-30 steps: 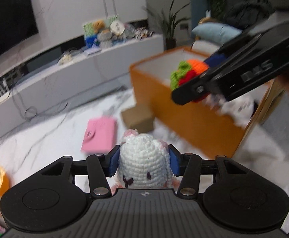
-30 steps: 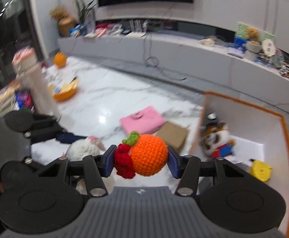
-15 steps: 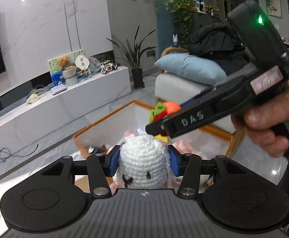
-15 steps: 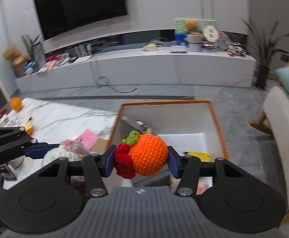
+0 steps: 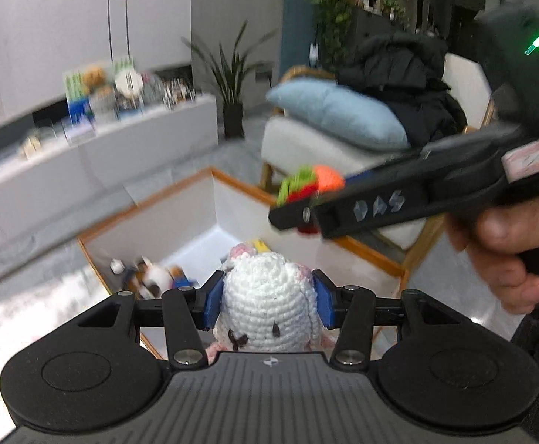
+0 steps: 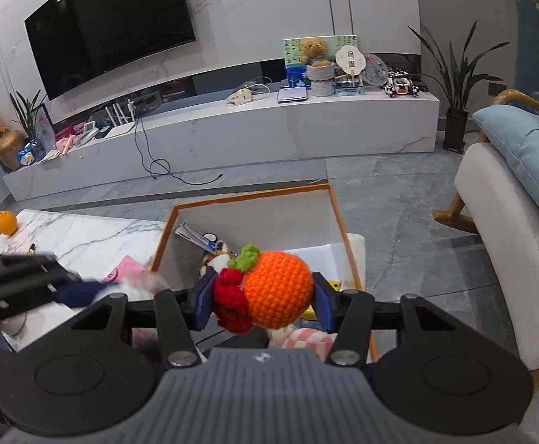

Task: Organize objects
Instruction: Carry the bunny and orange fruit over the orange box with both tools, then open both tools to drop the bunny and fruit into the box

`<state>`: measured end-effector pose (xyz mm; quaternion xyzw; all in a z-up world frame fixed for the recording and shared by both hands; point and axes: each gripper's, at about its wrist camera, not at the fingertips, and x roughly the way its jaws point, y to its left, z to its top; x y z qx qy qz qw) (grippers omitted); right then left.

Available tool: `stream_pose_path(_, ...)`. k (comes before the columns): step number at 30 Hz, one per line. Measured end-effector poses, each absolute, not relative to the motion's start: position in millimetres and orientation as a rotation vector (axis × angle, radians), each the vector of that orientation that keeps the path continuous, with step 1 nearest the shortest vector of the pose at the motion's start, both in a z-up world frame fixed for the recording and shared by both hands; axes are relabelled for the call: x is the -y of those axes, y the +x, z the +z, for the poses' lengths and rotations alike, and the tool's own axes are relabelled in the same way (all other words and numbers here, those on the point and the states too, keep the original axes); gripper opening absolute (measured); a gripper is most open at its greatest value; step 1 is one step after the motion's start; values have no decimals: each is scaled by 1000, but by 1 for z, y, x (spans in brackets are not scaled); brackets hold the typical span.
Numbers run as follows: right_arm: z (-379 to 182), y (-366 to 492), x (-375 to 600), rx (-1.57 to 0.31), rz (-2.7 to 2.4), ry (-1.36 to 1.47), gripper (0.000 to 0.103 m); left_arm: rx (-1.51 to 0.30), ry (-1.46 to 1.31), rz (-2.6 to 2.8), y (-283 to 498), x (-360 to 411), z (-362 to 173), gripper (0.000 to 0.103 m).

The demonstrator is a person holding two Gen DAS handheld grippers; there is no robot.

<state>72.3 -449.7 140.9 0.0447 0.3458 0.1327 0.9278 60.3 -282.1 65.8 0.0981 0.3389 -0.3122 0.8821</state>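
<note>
My left gripper [image 5: 267, 305] is shut on a white crocheted doll [image 5: 269, 307] with a pink trim, held above the near edge of the orange-rimmed white box [image 5: 151, 199]. My right gripper [image 6: 262, 301] is shut on an orange crocheted fruit toy [image 6: 277, 288] with red berries and a green leaf, held over the same box [image 6: 251, 194]. The right gripper also shows in the left wrist view [image 5: 306, 199], above the box. A small plush dog [image 5: 155, 277] and a yellow item [image 6: 334, 285] lie inside the box.
A marble table [image 6: 81, 236] holds a pink pouch [image 6: 127, 268] and an orange [image 6: 7, 222]. A white armchair [image 6: 506, 244] with a blue cushion [image 6: 528, 148] stands right of the box. A long TV cabinet [image 6: 232, 125] runs along the back wall.
Both grippers have swung from over the marble table to above the box, each still holding its toy. The box interior now lies directly under them.
</note>
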Motion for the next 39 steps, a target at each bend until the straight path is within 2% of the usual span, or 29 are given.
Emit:
stream_pose_path(12,130,75,449,-744,257,76,55,-913,255,-633,115,287,21,57)
stream_pose_path(22,117,80,436,-794,278,28,55,-851,480,-490,125,309,3,59)
stream_pose_path(28,101,94,434,-839,243,11,55,-930,422,-450,144,303,-8,59)
stream_pose_path(36,78,116,433,-904,205,-2,56,-937,406,-467,135,300,-5,71)
stream_pose_path(39,74,122,432,-912,187,-4,56,-901,391,-484,131,299,0,80)
